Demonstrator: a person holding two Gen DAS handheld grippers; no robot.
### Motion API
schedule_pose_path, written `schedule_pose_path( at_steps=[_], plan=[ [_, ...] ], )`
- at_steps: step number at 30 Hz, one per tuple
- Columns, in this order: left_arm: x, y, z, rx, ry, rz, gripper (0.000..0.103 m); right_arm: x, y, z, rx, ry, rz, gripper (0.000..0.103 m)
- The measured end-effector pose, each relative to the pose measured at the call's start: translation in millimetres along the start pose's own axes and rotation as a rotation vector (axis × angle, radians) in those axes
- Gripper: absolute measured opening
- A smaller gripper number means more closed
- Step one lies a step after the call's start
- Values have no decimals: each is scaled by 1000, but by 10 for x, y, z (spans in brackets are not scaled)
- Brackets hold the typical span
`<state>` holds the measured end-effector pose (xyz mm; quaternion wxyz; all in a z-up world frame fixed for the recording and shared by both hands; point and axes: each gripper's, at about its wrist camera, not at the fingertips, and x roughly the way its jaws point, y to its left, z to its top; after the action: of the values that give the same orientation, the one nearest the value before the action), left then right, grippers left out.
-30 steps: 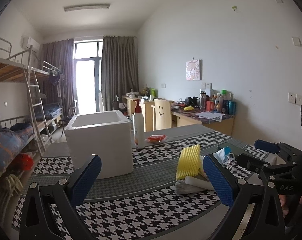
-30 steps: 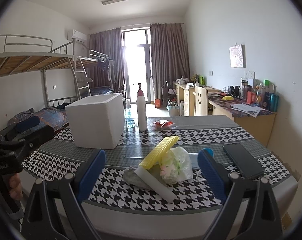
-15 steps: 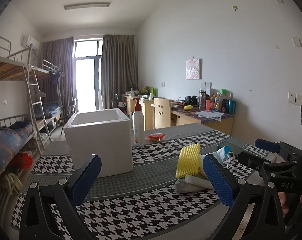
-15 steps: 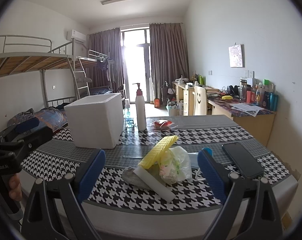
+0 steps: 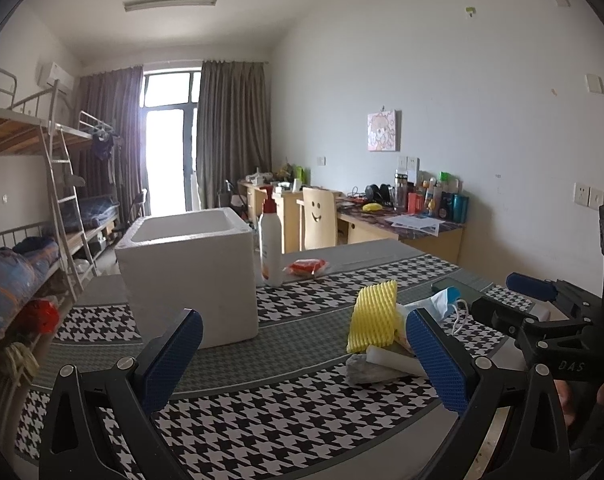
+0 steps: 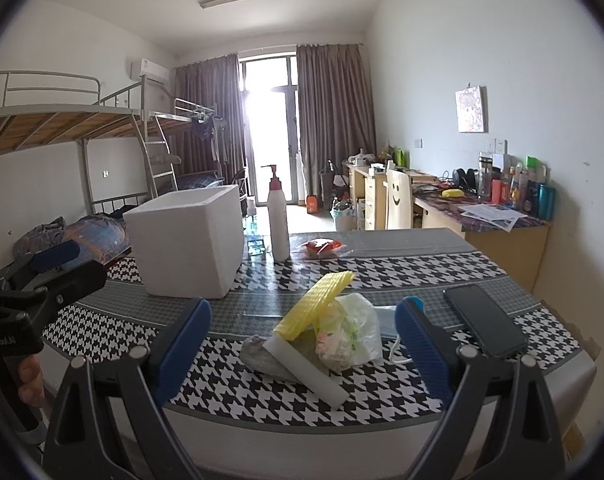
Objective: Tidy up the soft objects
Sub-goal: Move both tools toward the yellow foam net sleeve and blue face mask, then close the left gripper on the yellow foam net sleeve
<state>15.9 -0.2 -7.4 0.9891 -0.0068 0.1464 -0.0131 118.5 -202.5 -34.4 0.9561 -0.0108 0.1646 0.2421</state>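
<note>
Both the left gripper [image 5: 302, 360] and right gripper [image 6: 302, 348] are released, grasping nothing. The yellow sponge [image 6: 313, 306], probably light and squashy, leans atop the pile at the right gripper's 12 o'clock; pinch its raised upper edge.

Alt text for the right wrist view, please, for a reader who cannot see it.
The open right gripper faces a small pile on the houndstooth table: yellow foam net, white foam strip, plastic bag. A white foam box and pump bottle stand behind; a phone lies right.
</note>
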Motion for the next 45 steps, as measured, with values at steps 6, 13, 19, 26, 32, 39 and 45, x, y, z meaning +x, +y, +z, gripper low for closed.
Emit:
schedule_pose_path(
  at_steps=[6,13,19,26,32,39,45],
  plan=[
    [118,-12,6,-2,25,-21,102,72,-57,-1,12,19,-15,96],
    [301,-81,27,6,57,-58,102,171,-165,-2,32,42,-38,96],
    [466,-142,36,18,88,-87,102,256,-257,6,44,66,-50,96],
    [672,-183,42,18,134,-109,102,335,-388,-13,65,89,-80,96],
    [829,-239,-10,29,185,-133,102,413,-470,-48,81,115,-77,96],
    [1014,-303,-10,31,224,-147,102,527,-575,-93,95,148,-71,96],
    [1185,-419,-27,57,260,-176,102,603,-698,-128,111,182,-103,96]
  ],
)
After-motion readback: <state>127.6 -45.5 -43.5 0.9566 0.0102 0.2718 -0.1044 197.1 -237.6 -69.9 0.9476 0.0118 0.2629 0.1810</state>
